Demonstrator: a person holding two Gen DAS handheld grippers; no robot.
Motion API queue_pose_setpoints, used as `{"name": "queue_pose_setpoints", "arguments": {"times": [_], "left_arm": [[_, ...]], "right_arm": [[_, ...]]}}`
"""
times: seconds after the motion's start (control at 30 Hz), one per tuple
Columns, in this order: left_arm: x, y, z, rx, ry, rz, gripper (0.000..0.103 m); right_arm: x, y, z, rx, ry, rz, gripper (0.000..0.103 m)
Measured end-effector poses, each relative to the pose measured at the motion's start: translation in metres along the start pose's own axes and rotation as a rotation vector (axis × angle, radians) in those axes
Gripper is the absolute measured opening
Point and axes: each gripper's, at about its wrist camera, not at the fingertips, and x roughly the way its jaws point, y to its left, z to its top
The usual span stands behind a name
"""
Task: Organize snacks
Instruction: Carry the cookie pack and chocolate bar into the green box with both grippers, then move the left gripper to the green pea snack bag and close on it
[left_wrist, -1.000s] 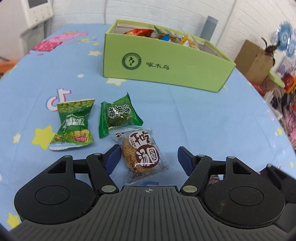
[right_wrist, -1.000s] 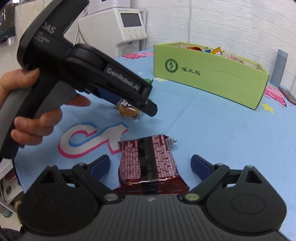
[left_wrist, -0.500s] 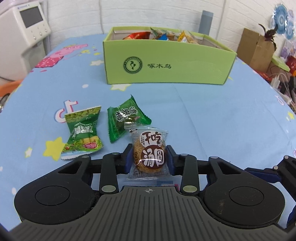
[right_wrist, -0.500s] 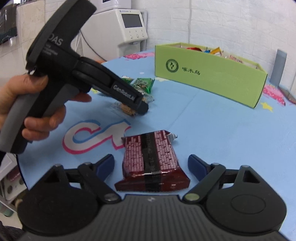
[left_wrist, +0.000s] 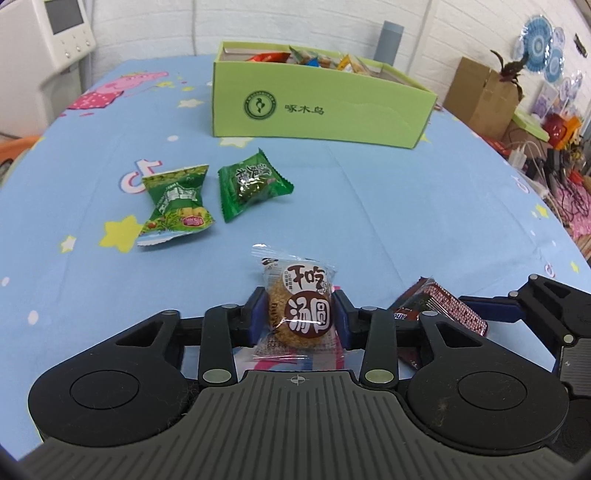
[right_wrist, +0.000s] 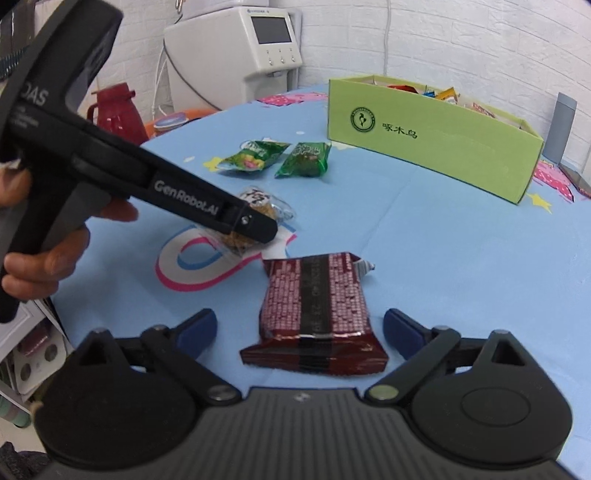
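Observation:
A clear packet with a round brown cookie sits between the pads of my left gripper, which grip its sides while the jaws are easing open. It hangs just over the blue tablecloth. The right wrist view shows this same gripper and cookie packet from the side. A dark red packet lies flat on the cloth between the fingers of my right gripper; its jaws are opening and the pads stand apart from the packet. The green snack box stands at the back.
Two green packets lie left of centre on the cloth. The box holds several snacks. A white machine and a red jug stand beyond the table's left edge. A cardboard box and clutter sit at the right.
My left gripper shut on the cookie packet and carried it away from the two green packets, toward the red packet. The right gripper's jaws narrowed, then widened again around the red packet.

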Motion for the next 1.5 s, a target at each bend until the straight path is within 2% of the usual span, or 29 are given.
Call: {"name": "queue_pose_setpoints", "arguments": {"times": [0.1,0.13,0.17,0.23,0.3,0.37,0.47,0.6,0.73,0.83,0.97,1.07,1.13,1.23,1.27,1.33,1.4,1.47,1.5], "left_arm": [[0.000,0.002,0.000,-0.004,-0.006,-0.008,0.026],[0.000,0.003,0.000,-0.002,-0.010,-0.012,0.024],[0.001,0.004,0.000,0.001,-0.017,-0.016,0.024],[0.001,0.005,-0.001,0.013,-0.025,-0.020,0.018],[-0.001,0.008,-0.001,0.002,-0.016,-0.039,0.016],[-0.004,0.016,0.006,-0.023,0.005,-0.098,0.015],[-0.011,0.025,0.028,-0.050,0.003,-0.195,0.015],[-0.019,0.034,0.078,-0.058,-0.059,-0.241,0.016],[-0.016,0.039,0.143,-0.045,-0.150,-0.205,0.016],[0.002,0.042,0.191,-0.029,-0.194,-0.172,0.016],[0.045,0.047,0.236,-0.033,-0.202,-0.135,0.016],[0.089,0.052,0.256,-0.038,-0.167,-0.108,0.016],[0.115,0.053,0.260,-0.033,-0.138,-0.089,0.016],[0.146,0.054,0.252,-0.004,-0.100,-0.074,0.023],[0.146,0.052,0.247,0.030,-0.131,-0.051,0.024],[0.145,0.048,0.244,0.054,-0.139,-0.023,0.033],[0.136,0.050,0.245,0.029,-0.134,-0.057,0.037],[0.119,0.052,0.243,0.006,-0.166,-0.083,0.040],[0.103,0.052,0.240,0.001,-0.191,-0.085,0.045]], "right_arm": [[0.001,-0.006,0.007,0.043,-0.023,0.003,0.093],[-0.001,-0.008,0.008,0.053,-0.036,0.005,0.084],[-0.001,-0.010,0.009,0.056,-0.033,0.006,0.066],[-0.001,-0.010,0.006,0.035,-0.024,-0.003,0.059],[-0.006,-0.010,0.005,0.022,-0.005,0.003,0.052],[-0.013,-0.016,0.008,0.032,0.023,0.040,0.052],[-0.025,-0.037,0.024,0.074,0.003,0.066,0.052],[-0.031,-0.072,0.065,0.109,-0.072,0.060,0.052],[-0.017,-0.105,0.120,0.089,-0.144,0.013,0.052],[0.006,-0.129,0.164,0.071,-0.184,-0.033,0.052],[0.052,-0.158,0.209,0.057,-0.203,-0.094,0.052],[0.096,-0.180,0.230,0.056,-0.174,-0.127,0.052],[0.121,-0.190,0.232,0.055,-0.140,-0.134,0.053],[0.142,-0.199,0.222,0.075,-0.114,-0.110,0.063],[0.142,-0.202,0.218,0.090,-0.127,-0.099,0.066],[0.140,-0.204,0.218,0.094,-0.131,-0.101,0.073],[0.135,-0.202,0.220,0.096,-0.140,-0.102,0.080],[0.122,-0.199,0.221,0.112,-0.179,-0.124,0.100],[0.109,-0.195,0.220,0.107,-0.219,-0.136,0.103]]}}
